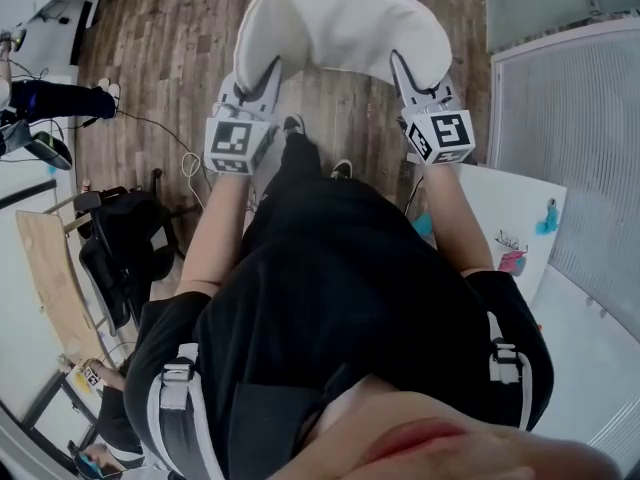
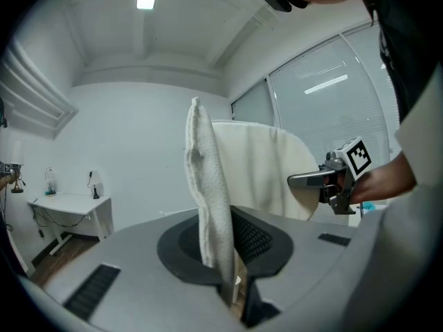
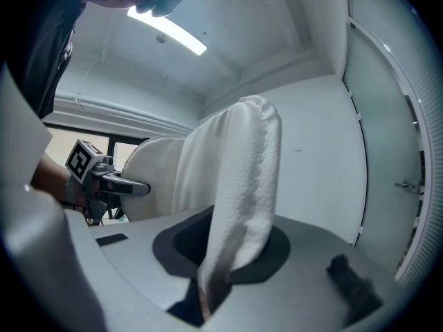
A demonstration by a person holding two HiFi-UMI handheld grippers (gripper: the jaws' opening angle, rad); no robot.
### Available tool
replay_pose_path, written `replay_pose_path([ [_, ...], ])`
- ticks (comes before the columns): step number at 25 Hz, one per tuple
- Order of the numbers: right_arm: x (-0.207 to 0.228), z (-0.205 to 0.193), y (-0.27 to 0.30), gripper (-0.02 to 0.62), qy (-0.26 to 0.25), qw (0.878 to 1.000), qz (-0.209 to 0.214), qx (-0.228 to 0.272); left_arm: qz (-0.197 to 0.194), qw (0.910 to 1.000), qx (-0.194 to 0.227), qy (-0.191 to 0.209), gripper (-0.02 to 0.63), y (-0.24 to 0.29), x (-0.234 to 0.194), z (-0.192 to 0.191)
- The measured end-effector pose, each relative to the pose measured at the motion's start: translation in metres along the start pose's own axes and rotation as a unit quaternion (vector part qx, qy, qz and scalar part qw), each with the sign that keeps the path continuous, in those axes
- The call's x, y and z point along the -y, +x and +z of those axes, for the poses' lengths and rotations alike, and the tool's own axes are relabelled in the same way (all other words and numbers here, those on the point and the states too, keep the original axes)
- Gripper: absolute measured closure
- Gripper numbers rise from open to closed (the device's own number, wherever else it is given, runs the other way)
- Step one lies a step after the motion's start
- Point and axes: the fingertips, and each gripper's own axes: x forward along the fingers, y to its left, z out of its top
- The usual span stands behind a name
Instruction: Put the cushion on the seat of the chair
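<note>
A white padded cushion (image 1: 345, 23) hangs in the air over the wooden floor, held by its two near corners. My left gripper (image 1: 268, 68) is shut on its left edge and my right gripper (image 1: 400, 63) is shut on its right edge. In the left gripper view the cushion's edge (image 2: 208, 185) stands pinched between the jaws of the left gripper (image 2: 232, 282), and the right gripper (image 2: 325, 180) shows across it. The right gripper view has the cushion's thick edge (image 3: 242, 178) clamped in the right gripper (image 3: 208, 299). A black office chair (image 1: 120, 248) stands at the lower left, apart from the cushion.
A white board (image 1: 510, 218) lies at the right beside a frosted glass wall (image 1: 585, 138). A wooden plank (image 1: 50, 268) and cables (image 1: 190, 163) are at the left. Another person's legs (image 1: 60, 98) show at the upper left. A white desk (image 2: 69, 206) stands by the far wall.
</note>
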Motion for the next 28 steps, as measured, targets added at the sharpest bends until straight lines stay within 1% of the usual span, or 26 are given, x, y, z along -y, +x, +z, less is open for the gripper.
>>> replay_pose_path([
  [5,0.010,-0.001,0.032,0.538,-0.006,1.000,-0.010,0.001,-0.013,0.9999,0.005,-0.004,0.555,0.025,-0.028,-0.001],
  [10,0.016,0.002,0.076,0.538,-0.009,1.000,-0.020,-0.011,-0.027,0.9995,0.006,-0.012,0.555,0.056,-0.067,-0.006],
  [17,0.022,0.001,0.140,0.538,0.007,0.999,-0.045,-0.025,-0.049,0.9987,0.001,-0.016,0.555,0.093,-0.126,-0.011],
  [24,0.022,0.003,0.192,0.538,0.009,0.997,-0.069,-0.035,-0.067,0.9976,-0.001,-0.015,0.555,0.115,-0.175,-0.014],
  [28,0.023,0.005,0.210,0.537,0.008,0.996,-0.082,-0.042,-0.078,0.9968,0.002,-0.017,0.555,0.127,-0.192,-0.014],
])
